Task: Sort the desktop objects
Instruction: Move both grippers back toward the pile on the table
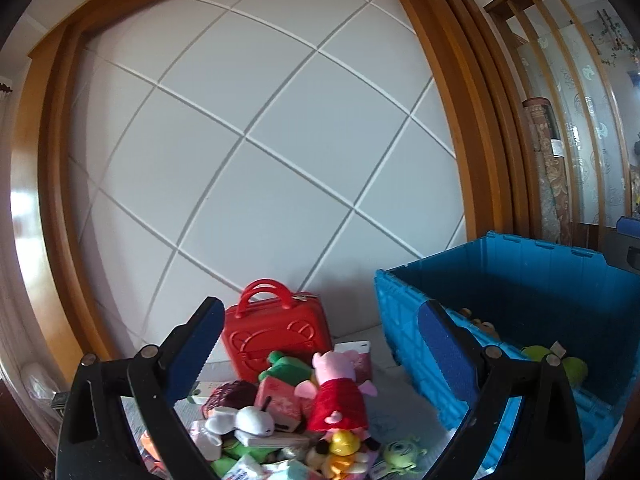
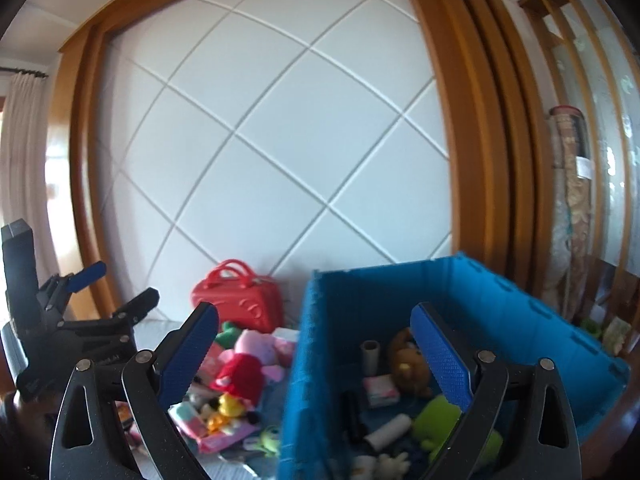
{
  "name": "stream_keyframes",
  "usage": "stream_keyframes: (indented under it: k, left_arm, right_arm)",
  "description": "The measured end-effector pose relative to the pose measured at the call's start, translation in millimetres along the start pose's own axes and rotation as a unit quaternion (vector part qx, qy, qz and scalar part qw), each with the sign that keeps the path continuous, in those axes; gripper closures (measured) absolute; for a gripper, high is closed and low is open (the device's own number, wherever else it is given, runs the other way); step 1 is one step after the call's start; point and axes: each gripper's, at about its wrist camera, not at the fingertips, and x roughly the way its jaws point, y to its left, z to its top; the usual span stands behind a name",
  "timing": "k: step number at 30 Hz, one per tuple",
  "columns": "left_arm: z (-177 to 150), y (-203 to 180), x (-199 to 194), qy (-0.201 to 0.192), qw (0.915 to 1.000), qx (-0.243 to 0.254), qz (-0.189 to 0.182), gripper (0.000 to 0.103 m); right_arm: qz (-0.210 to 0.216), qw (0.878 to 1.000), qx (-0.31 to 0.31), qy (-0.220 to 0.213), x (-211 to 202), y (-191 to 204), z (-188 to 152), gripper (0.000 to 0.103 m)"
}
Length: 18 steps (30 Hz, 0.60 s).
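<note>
A pile of toys lies on the table, with a pink pig plush in a red dress (image 1: 338,392) on top; the plush also shows in the right wrist view (image 2: 244,364). A red toy suitcase (image 1: 276,330) stands behind the pile. A blue crate (image 1: 520,280) stands to the right and holds a green plush (image 2: 436,420), a brown plush (image 2: 408,364) and other items. My left gripper (image 1: 320,352) is open and empty above the pile. My right gripper (image 2: 316,354) is open and empty over the crate's left wall (image 2: 300,360). The left gripper also shows in the right wrist view (image 2: 116,286).
A white panelled wall with a wooden frame (image 1: 460,80) stands behind the table. A small green monster toy (image 1: 402,454) lies beside the crate. A rolled patterned rug (image 1: 548,168) leans at the right.
</note>
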Motion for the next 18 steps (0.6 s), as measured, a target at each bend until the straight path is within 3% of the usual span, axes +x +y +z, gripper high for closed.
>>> stream_keyframes:
  k: [8, 18]
  left_arm:
    - [-45.4, 91.7, -31.7, 0.03, 0.9984, 0.003, 0.048, 0.004]
    - [-97.4, 165.8, -66.4, 0.059, 0.9951, 0.001, 0.08, 0.004]
  right_arm:
    - [0.042, 0.999, 0.002, 0.034, 18.7, 76.9, -31.7, 0.005]
    - [0.062, 0.995, 0.006, 0.072, 31.7, 134.9, -70.3, 0.005]
